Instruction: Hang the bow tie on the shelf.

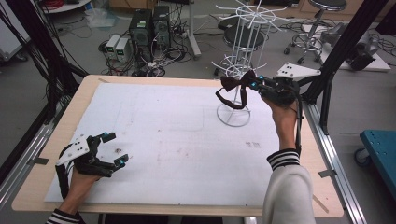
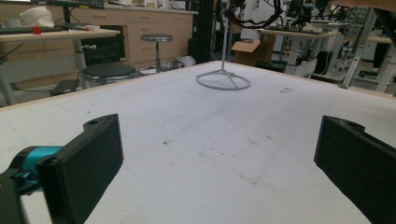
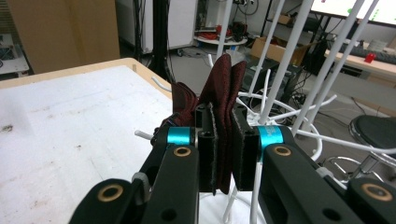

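Right of centre in the high view, right tongs (image 1: 256, 84) clamp a dark red bow tie (image 1: 232, 84) beside the white wire rack (image 1: 243, 28), hanging not yet done; left tongs (image 1: 115, 148) rest apart on the bench (image 1: 28, 177).

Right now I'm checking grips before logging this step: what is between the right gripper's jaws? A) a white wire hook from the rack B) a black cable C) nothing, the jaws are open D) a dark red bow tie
D: the right gripper has its jaws pressed on the folded dark red bow tie, whose strap loop hangs beside the white wire rack.

Matt dark-red cloth bow tie (image 3: 223, 100), white wire rack (image 1: 239, 60)
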{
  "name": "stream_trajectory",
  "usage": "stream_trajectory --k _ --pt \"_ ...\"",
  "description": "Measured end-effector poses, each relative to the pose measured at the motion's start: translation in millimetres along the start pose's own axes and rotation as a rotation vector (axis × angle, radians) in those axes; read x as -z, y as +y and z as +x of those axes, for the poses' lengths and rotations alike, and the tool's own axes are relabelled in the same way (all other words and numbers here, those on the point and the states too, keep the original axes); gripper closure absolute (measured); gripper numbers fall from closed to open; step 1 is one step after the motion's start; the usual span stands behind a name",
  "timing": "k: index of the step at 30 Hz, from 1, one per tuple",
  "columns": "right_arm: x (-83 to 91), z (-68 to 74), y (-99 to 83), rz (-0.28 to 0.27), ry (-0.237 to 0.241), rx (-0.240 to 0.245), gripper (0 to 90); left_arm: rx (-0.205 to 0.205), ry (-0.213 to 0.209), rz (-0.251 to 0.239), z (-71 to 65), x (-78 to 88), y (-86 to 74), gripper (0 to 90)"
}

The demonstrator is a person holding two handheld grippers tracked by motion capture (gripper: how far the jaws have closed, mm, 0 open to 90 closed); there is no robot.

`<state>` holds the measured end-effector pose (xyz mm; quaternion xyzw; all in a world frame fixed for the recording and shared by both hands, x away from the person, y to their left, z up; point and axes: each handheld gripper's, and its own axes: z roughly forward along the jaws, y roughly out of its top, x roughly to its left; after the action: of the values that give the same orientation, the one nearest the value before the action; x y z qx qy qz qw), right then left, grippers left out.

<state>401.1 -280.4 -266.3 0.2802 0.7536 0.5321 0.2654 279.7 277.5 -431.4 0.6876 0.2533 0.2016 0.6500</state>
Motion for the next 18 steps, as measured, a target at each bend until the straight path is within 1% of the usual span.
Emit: stream_trajectory --k 1,2,4,5,8,10,12,14,15,17,18 --pt "-0.4 0.5 -0.2 0.007 -0.002 -0.005 78.6 0.0 0.0 0.0 0.0 0.0 0.0 1.7" --pt "-0.8 0.3 -0.1 0.011 -0.01 0.0 75.9 0.0 0.0 0.0 0.0 0.1 0.1 1.7" --pt "-1.7 1.1 0.6 0.016 -0.012 0.012 74.4 -0.002 0.0 0.001 -0.4 0.1 0.1 1.8" --pt "-1.5 2.1 1.0 0.017 -0.018 0.009 72.8 -0.003 -0.001 0.004 -0.4 -0.1 0.1 1.7" --pt "-1.8 0.7 0.7 0.01 -0.025 0.014 70.9 -0.001 -0.003 0.005 -0.7 0.2 0.2 1.7" --pt "-0.8 1.1 0.6 0.017 -0.032 0.004 68.9 -0.001 -0.001 0.003 -0.6 0.5 0.1 1.7" --pt "-0.3 0.5 0.9 0.011 -0.057 0.014 66.6 0.0 -0.001 0.003 -0.3 0.7 0.1 1.7" --pt "1.0 0.9 0.6 0.017 -0.056 0.004 64.7 -0.005 0.0 0.003 0.0 0.8 0.3 1.7" --pt "1.3 0.3 0.8 0.011 -0.066 0.014 63.7 0.0 -0.001 0.002 -0.5 0.7 0.2 1.7" --pt "2.2 0.7 0.6 0.009 -0.06 -0.004 63.9 0.001 -0.001 0.001 -0.6 0.7 0.2 1.7" --pt "2.4 0.1 0.9 0.007 -0.066 0.007 63.7 0.001 0.0 0.002 -0.6 0.7 0.1 1.7"
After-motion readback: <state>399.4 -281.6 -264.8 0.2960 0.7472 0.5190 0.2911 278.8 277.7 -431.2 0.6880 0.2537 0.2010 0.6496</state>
